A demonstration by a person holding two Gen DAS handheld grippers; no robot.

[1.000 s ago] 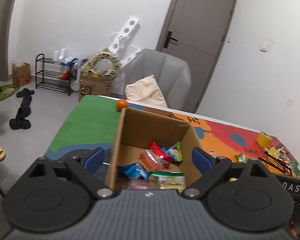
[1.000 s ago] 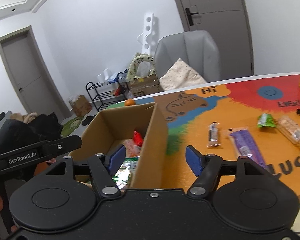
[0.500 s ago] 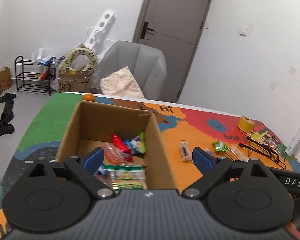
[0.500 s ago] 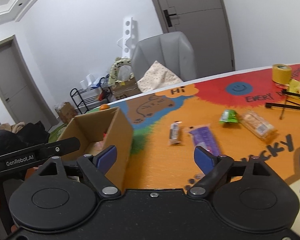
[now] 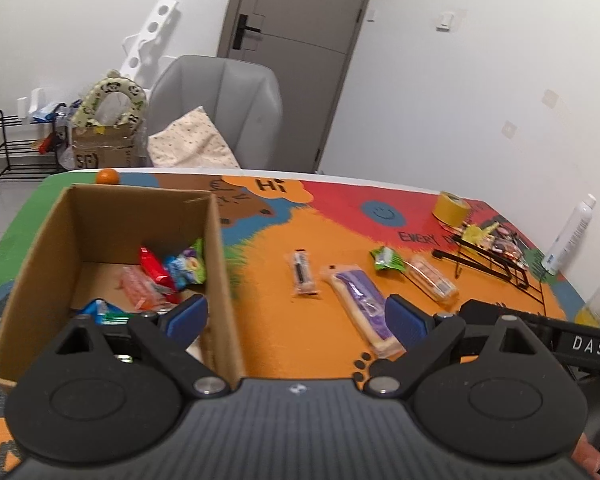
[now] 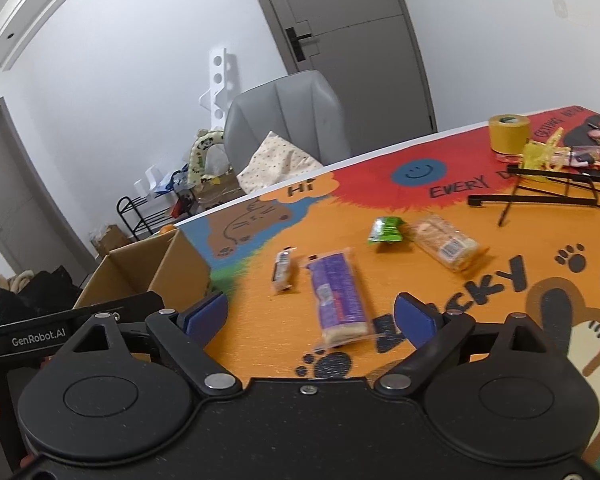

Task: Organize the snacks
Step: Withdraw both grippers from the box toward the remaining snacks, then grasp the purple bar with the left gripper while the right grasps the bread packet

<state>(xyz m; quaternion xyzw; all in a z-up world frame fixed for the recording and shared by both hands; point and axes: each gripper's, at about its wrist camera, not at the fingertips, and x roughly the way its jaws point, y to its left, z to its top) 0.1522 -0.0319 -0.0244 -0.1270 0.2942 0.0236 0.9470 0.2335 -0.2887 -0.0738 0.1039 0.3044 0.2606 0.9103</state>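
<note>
— Hovering nearest, the right gripper (image 6: pixel 310 316) has its fingers (image 6: pixel 414 318) spread wide and empty over the purple snack pack (image 6: pixel 337 295) on the counter (image 6: pixel 500 240); the left gripper (image 5: pixel 296 318) is equally agape.

— Risk?

— The wrapper lies flat and looks slick, so the fingers may skate off it. Just beyond are a small bar (image 6: pixel 284 270), a green pouch (image 6: pixel 386 230) and a clear cracker pack (image 6: pixel 446 242), easily nudged. The cardboard box (image 5: pixel 112 248) sits left, part filled.

Matt brown corrugated cardboard box (image 5: pixel 216 248); glossy, crinkled plastic snack wrappers (image 6: pixel 338 294); smooth printed bench (image 5: pixel 308 344); matt black plastic tongs (image 5: pixel 296 320).
</note>
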